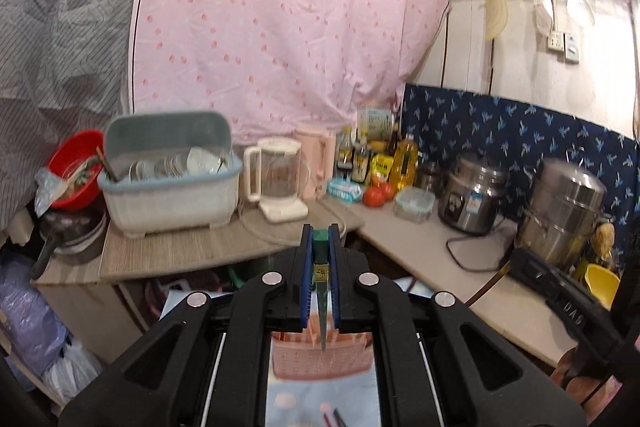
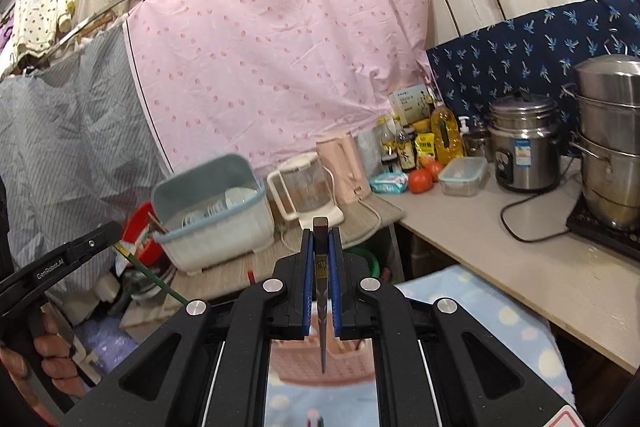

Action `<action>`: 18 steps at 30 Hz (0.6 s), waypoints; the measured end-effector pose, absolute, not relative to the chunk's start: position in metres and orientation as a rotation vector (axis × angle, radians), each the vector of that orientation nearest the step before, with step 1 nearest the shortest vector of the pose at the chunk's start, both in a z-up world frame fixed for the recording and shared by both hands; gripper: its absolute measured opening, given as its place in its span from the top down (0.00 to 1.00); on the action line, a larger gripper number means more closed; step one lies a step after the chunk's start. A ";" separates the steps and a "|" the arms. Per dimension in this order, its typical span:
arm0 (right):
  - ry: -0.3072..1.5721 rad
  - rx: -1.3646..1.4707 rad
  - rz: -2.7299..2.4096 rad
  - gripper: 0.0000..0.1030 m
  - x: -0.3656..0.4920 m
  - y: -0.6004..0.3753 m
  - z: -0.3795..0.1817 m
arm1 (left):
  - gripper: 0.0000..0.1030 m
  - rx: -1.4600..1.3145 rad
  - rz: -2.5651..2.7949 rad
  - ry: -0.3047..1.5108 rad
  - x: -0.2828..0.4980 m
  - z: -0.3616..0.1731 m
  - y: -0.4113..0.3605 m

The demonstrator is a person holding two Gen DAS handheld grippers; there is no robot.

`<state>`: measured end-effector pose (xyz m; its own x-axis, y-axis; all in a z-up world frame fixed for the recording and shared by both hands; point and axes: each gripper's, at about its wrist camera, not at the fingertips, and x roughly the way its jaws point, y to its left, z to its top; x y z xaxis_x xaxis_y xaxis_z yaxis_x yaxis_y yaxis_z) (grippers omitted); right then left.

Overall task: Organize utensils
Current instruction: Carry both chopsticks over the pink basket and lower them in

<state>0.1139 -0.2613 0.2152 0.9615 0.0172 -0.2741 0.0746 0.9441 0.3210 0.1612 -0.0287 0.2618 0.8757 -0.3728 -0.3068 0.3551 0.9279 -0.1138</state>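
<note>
- Nearest, the left gripper (image 1: 320,239) is pinched on a green chopstick (image 1: 320,259), tip pointing down toward a pink basket (image 1: 320,359) below.
- Likewise, the right gripper (image 2: 321,241) is clamped on a dark chopstick (image 2: 321,267) above the same basket (image 2: 320,363).
- More sticks (image 1: 332,417) lie on the blue cloth beneath, so sorting looks only partly done.
- Farther off, a dish rack (image 1: 168,175), a jug (image 1: 276,179) and a cooker (image 1: 472,199) sit on the counter.
</note>
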 end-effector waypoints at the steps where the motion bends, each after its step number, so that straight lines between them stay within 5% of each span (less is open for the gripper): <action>1: 0.272 0.339 -0.026 0.93 0.123 -0.260 0.218 | 0.93 -0.058 -0.384 0.318 0.169 0.264 -0.033; 18: 0.396 0.361 0.012 0.93 0.225 -0.236 0.155 | 0.93 -0.096 -0.384 0.362 0.250 0.227 -0.053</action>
<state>0.2245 -0.2359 0.1552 0.9233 0.0809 -0.3755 0.0587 0.9364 0.3460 0.2502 -0.0534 0.2274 0.8639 -0.3831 -0.3271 0.3490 0.9234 -0.1597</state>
